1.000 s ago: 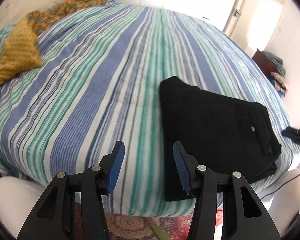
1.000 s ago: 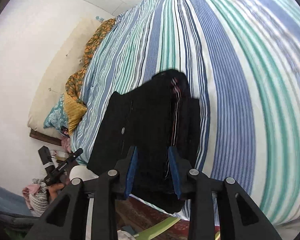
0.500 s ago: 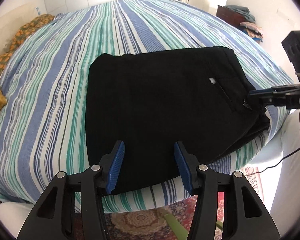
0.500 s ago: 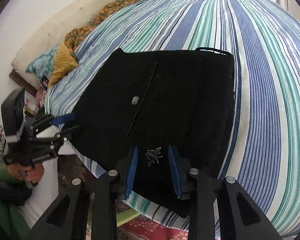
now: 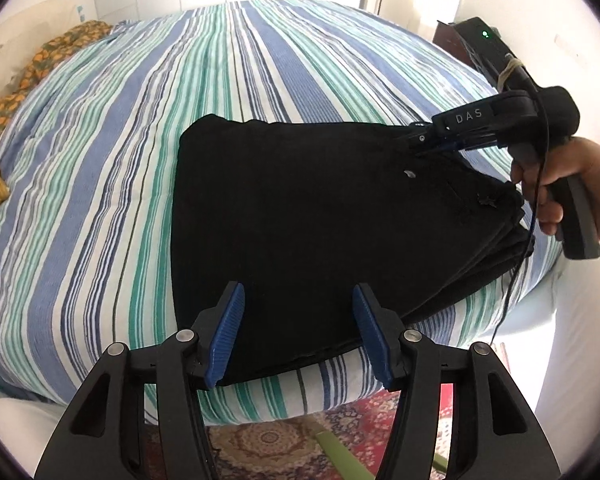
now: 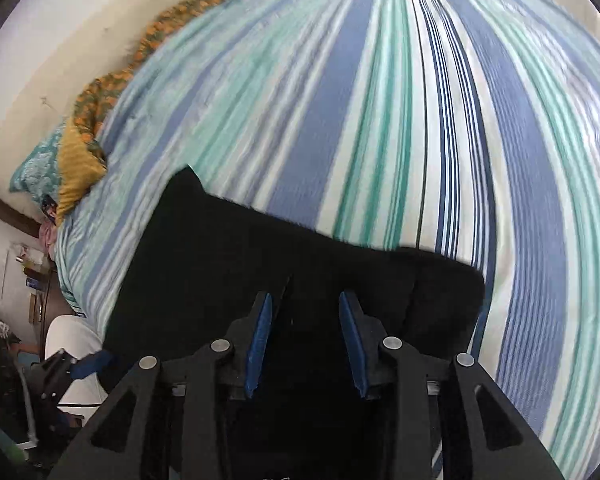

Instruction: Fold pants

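A: Where are the pants?

B: Folded into a black slab near the bed's front edge, one corner at the overhang.

A: What does the left view alone give?

B: The whole bundle, its small white tag, and a hand gripping the right gripper's handle, its tips over the pants' far right corner. A rug lies below.

A: And the right view?

B: Blurred; pillows along the wall, and the left gripper low at the near edge.

A: The jaws?

B: The left gripper's jaws are fairly wide and opening, above the near edge, holding nothing. The right's are narrower, opening; pants lie between, but I cannot tell if the pads touch. Both tilt steeply down.
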`<state>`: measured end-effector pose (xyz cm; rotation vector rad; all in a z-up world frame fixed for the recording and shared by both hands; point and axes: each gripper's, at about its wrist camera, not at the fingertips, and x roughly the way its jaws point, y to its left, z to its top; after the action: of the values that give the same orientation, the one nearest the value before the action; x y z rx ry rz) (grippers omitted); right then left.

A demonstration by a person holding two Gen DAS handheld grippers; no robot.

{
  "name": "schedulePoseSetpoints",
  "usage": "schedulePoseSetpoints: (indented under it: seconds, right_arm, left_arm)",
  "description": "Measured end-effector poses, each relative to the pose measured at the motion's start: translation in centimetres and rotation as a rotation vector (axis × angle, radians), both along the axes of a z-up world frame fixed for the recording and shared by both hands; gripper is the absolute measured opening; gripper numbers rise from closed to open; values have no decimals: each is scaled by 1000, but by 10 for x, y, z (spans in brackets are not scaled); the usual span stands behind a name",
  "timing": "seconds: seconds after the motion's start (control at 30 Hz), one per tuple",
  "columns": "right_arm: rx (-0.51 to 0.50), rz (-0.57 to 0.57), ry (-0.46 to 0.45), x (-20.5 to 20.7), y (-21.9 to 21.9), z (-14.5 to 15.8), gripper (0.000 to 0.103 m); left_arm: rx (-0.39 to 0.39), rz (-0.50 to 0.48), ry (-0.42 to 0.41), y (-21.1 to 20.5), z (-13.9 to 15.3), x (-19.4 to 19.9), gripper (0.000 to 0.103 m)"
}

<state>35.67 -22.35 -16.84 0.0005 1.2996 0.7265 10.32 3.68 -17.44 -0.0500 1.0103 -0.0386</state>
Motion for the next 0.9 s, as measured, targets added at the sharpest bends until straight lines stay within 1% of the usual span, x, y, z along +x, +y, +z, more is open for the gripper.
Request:
schedulePoseSetpoints:
  seconds: [0.03,0.1,0.2,0.27,0.33,0.37,0.43,0.5,0.53,0.6,0.63,0.7,0.9]
  right_arm:
    - [20,-14,-11,-1,0,-2,36]
    - [51,-31,-47,-8,-8,7,36]
    - [42,-43,-82,-19,-22,22,36]
    - [35,-27,-162,-37,-36,43,36]
    - [54,0,-230,-59,-41,60,36]
    - [65,15,-259,-70,-41,66,36]
    - [95,48,-306,-96,-41,74,36]
    - [91,70,-329,-119,-42,68,36]
    - [69,80,-315,-126,-35,57,36]
    - [2,66,-238,-133,-35,27,36]
    - [22,44,-227,-136,-39,21,36]
    - [65,5,-248,-143,-46,20,36]
    - [72,-2,-250,-141,-47,19,36]
  left_arm:
    - [4,0,-2,-1,1,-1,58]
    - [-5,-1,-11,-1,3,-3,59]
    - [-48,22,-25,4,11,-5,59]
    - [-73,48,-50,9,18,-6,59]
    - [-77,69,-71,12,21,-6,59]
    - [-75,76,-74,13,20,-5,60]
    - [-70,79,-45,13,13,0,61]
    - [-62,66,-1,11,1,4,62]
    - [-36,51,11,7,-3,4,62]
    - [4,23,8,2,-5,2,62]
    - [12,20,3,1,-3,-1,63]
    - [13,24,6,1,-3,-2,65]
    - [30,30,16,-1,-2,-2,66]
